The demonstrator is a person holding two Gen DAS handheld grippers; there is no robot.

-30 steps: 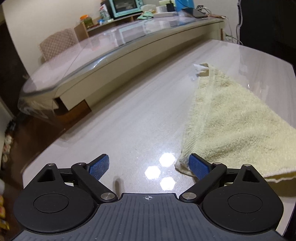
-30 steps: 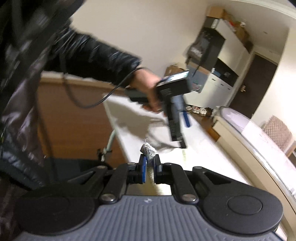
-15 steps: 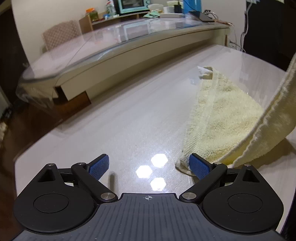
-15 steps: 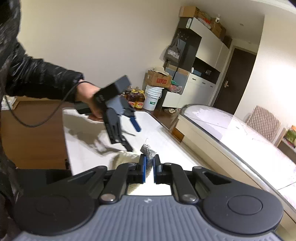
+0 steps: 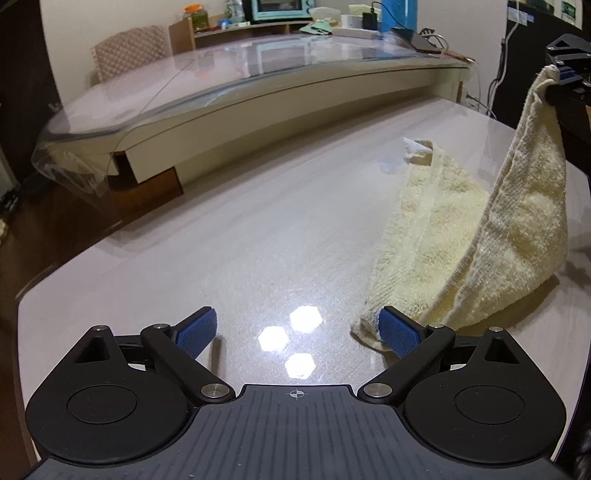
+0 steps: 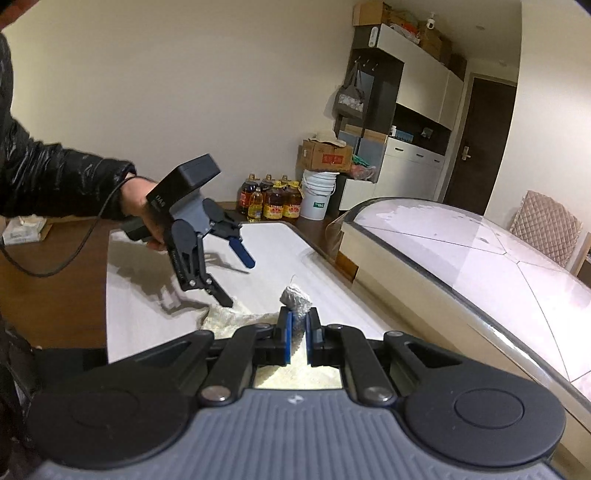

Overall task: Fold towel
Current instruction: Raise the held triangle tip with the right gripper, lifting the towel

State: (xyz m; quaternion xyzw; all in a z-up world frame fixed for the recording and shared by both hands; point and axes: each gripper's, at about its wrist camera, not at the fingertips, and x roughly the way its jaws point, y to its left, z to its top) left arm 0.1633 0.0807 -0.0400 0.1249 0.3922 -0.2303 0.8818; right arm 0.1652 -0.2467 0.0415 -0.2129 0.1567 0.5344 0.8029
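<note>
**Towel corner lifted off the worktop, near corner pinned**

The towel (image 5: 439, 236) is pale yellow terry with a looped pile and a flat woven band along its edge. Most of it lies on the right part of the worktop (image 5: 240, 229), running from a near corner to a far corner that carries a small white label (image 5: 415, 146). One corner is drawn up off the surface at the far right, so the cloth rises in a tall, tapering flap and curls over on itself at the base.

That raised corner is clamped in the right gripper (image 6: 298, 330); its fingers stand narrow, pinching the cloth, and a grey-looking bunch of fabric sticks out beyond the tips. The left gripper (image 5: 297, 330) sits low at the near edge with its fingers spread wide; the right-hand blue pad rests against the near towel corner, the other pad is over bare worktop. In the right wrist view a hand (image 6: 142, 206) in a black sleeve holds that gripper.

The worktop is a pale, glossy, wood-grain surface showing three hexagonal light reflections (image 5: 291, 341). Beyond it stands a long table under a clear plastic sheet (image 5: 236, 70), with a quilted chair (image 5: 133, 48) and a teal toaster oven (image 5: 282, 8) further back. The right wrist view shows oil bottles (image 6: 271, 201), a white bucket (image 6: 317, 197), a cardboard box and tall cabinets.
</note>
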